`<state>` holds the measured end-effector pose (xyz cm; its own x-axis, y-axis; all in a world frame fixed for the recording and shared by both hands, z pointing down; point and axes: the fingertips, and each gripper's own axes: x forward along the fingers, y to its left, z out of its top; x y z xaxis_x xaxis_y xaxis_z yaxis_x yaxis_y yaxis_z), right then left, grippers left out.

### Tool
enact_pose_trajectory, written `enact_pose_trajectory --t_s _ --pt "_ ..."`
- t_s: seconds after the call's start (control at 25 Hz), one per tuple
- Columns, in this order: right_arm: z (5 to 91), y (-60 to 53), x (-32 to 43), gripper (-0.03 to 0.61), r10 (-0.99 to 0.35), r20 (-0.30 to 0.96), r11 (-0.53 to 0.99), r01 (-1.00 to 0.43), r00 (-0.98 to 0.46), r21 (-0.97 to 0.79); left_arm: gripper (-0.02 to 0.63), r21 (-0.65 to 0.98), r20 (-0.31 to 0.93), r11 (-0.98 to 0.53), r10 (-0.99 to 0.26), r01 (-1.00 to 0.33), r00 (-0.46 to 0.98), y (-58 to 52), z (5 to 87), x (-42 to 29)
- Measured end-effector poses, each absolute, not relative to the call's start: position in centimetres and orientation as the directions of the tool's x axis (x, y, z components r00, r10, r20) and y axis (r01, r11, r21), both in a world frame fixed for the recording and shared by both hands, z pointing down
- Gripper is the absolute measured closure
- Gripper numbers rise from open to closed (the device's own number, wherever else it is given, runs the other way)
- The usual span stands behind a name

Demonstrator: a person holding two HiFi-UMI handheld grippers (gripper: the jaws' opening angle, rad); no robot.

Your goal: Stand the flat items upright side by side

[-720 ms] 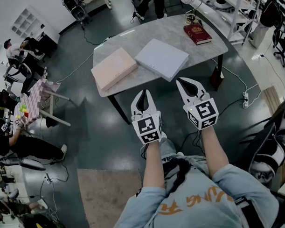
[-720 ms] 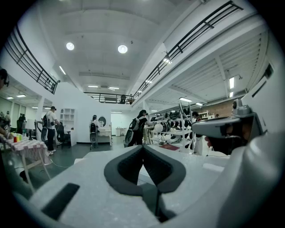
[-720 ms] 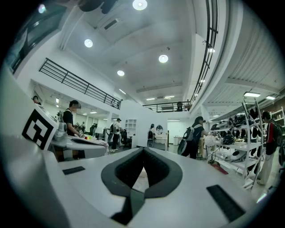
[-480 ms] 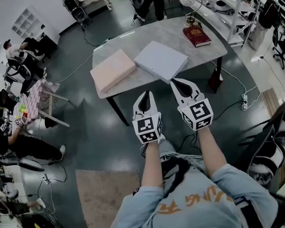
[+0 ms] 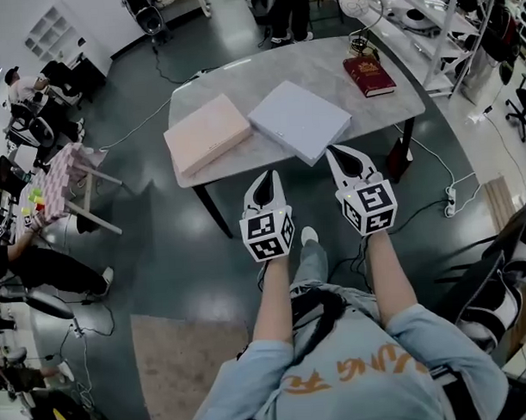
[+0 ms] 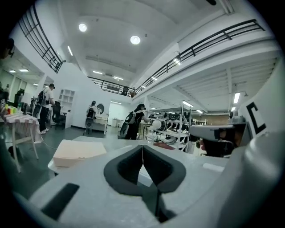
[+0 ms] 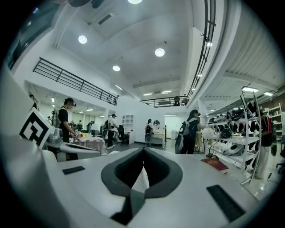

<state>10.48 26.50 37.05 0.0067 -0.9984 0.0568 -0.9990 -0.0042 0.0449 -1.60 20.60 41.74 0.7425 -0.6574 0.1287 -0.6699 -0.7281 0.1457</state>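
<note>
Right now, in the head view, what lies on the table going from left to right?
pink flat box → pale grey flat box → red book

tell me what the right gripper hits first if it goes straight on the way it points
Probably the near edge of the grey box; the right gripper points at it, though depth is unclear.
</note>
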Motion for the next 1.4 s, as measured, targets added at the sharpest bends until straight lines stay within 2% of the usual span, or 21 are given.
enact_pose_trajectory --t_s 0.68,1.4 --pt "41.7 16.5 19.7 0.575 -0.976 0.205 -0.072 -0.997 0.073 0.012 0.603 0.233 0.264 -0.721 -0.599 -0.653 0.756 10.2 46.8 6.4" --pt "43.5 3.1 24.5 0.575 -0.951 0.308 0.012 -0.997 0.011 0.072 0.603 0.308 0.307 -0.641 -0.632 -0.703 0.711 -2.9 49.2 10.7"
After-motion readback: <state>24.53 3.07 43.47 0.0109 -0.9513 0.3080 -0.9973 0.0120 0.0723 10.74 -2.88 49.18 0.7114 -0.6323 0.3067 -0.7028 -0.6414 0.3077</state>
